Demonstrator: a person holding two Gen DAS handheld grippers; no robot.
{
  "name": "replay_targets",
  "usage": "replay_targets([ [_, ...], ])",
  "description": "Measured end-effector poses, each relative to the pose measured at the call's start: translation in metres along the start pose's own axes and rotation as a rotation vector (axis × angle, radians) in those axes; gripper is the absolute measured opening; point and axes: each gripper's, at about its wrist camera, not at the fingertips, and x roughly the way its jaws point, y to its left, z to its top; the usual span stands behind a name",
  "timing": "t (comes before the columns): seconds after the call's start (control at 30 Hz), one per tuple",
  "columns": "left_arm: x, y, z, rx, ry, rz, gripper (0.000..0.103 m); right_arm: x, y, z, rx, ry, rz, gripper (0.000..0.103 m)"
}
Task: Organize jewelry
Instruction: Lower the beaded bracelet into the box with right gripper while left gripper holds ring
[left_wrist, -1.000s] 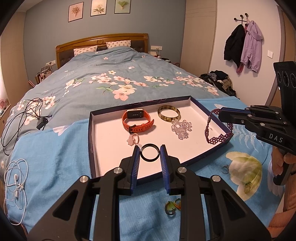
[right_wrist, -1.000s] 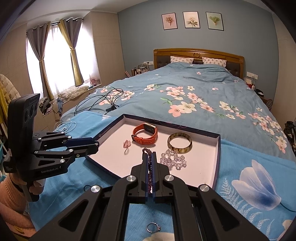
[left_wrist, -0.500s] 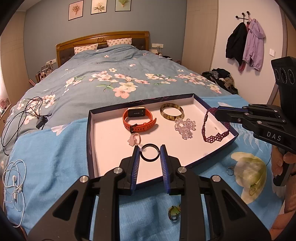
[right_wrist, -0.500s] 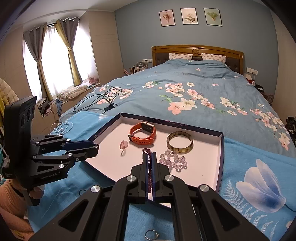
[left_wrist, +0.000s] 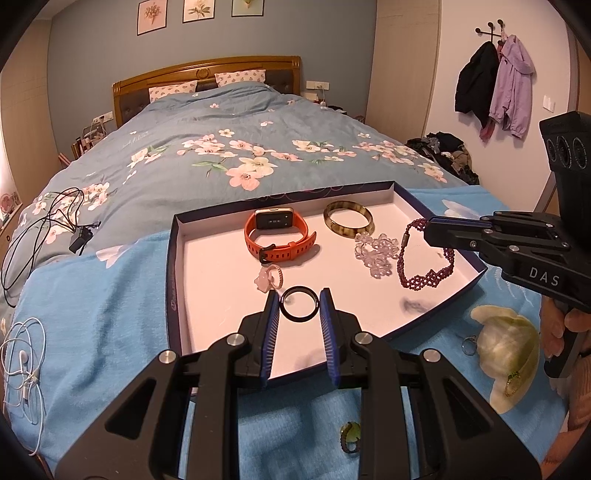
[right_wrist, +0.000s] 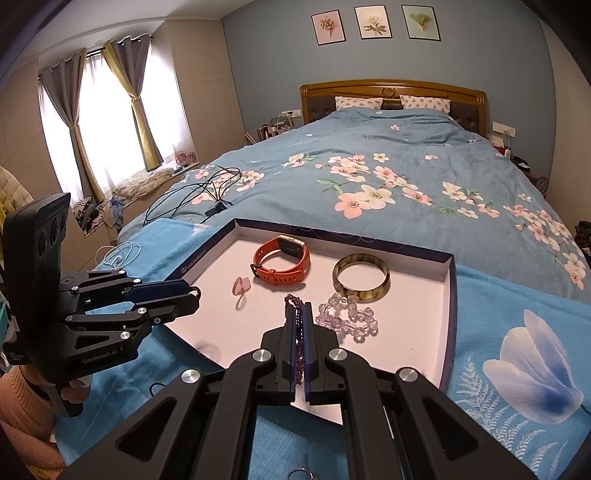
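My left gripper (left_wrist: 298, 300) is shut on a thin black ring (left_wrist: 298, 304), held just above the near part of the shallow dark-rimmed tray (left_wrist: 170, 273). From the right, my right gripper (left_wrist: 428, 229) reaches over the tray, shut on a purple beaded bracelet (left_wrist: 421, 275) that hangs down to the tray floor. The right wrist view shows that bracelet (right_wrist: 300, 332) pinched between the pads of the right gripper (right_wrist: 300, 314). In the tray lie an orange smartwatch (left_wrist: 280, 240), a tortoiseshell bangle (left_wrist: 349, 219), a clear bead bracelet (left_wrist: 375, 254) and a pink flower ring (left_wrist: 269, 278).
Loose rings lie on the blue blanket near the tray: a green one (left_wrist: 349, 437), a silver one (left_wrist: 469, 343) and a green-stone one (left_wrist: 511, 384). White earphones (left_wrist: 22, 362) and a black cable (left_wrist: 48, 221) lie at the left. The flowered bed stretches beyond.
The right gripper has carried the purple bracelet leftward, from over the tray's right rim to over its floor. The left gripper keeps the black ring in the same place.
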Motion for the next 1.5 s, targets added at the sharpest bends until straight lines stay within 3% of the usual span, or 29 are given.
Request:
replay_targets([
  [0.6,0.023,0.008,0.000,-0.028,0.050,0.011,0.023,0.020,-0.008,0.001,0.029,0.042,0.022,0.002],
  [1.5,0.064,0.013,0.002,-0.043,0.142,0.027,0.023,0.043,-0.040,-0.009,0.130,0.106,-0.047,0.006],
])
